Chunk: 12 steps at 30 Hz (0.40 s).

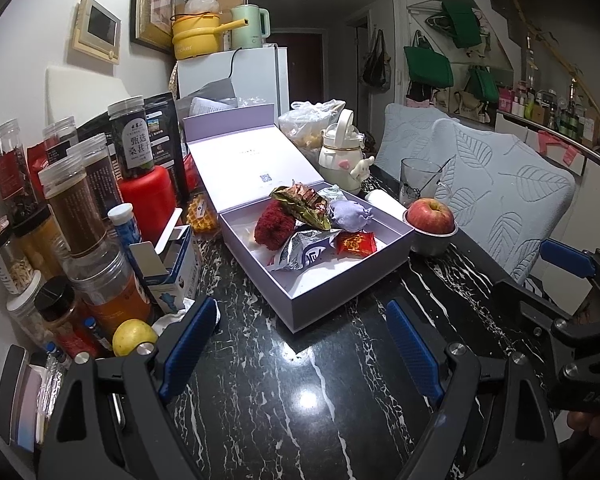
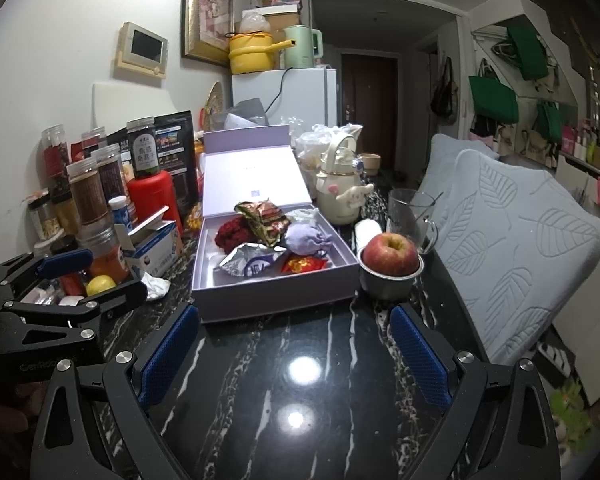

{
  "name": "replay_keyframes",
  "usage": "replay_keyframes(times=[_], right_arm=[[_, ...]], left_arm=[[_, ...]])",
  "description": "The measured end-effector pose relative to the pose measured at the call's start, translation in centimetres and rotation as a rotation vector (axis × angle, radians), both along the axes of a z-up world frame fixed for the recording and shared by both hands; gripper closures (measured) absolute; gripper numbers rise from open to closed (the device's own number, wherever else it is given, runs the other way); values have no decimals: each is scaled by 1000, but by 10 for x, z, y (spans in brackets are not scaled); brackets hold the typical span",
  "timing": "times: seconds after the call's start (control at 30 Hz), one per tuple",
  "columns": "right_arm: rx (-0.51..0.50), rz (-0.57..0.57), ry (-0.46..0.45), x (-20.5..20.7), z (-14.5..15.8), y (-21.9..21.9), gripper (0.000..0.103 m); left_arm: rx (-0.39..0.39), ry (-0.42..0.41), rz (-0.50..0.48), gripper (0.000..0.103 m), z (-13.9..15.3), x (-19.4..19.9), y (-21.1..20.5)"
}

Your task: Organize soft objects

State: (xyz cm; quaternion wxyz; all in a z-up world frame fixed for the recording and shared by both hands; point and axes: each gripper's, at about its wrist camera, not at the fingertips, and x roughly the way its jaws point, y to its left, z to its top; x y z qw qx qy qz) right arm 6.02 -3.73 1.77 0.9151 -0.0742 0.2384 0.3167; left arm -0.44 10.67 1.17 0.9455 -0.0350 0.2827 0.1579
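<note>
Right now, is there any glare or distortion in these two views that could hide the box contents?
Left wrist view: lamp glare on the table, well short of the box; contents sharp. Right wrist view: two glare spots on the table, box clear. Both: fisheye bending and dark corners, only at the edges.

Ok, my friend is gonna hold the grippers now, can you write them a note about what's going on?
Left gripper: open, empty, above the black marble table.
Right gripper: open, empty, above the same table.
Open lilac box: holds a red fuzzy bundle, lilac drawstring pouch, crinkled gold-green wrapper, silver snack packet and small red packet.
Done: these items are boxed.
Left: probably closing the lid; unclear.
</note>
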Motion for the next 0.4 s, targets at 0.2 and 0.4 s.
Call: replay_keyframes(times=[0.2,0.4], right_arm=[[-4,2,1,-1,0,1,5],[-12,7,18,0,-4,5,5]], left_arm=[[1,5,5,15,0,-1,0],[-14,25,23,16,-8,0,7]])
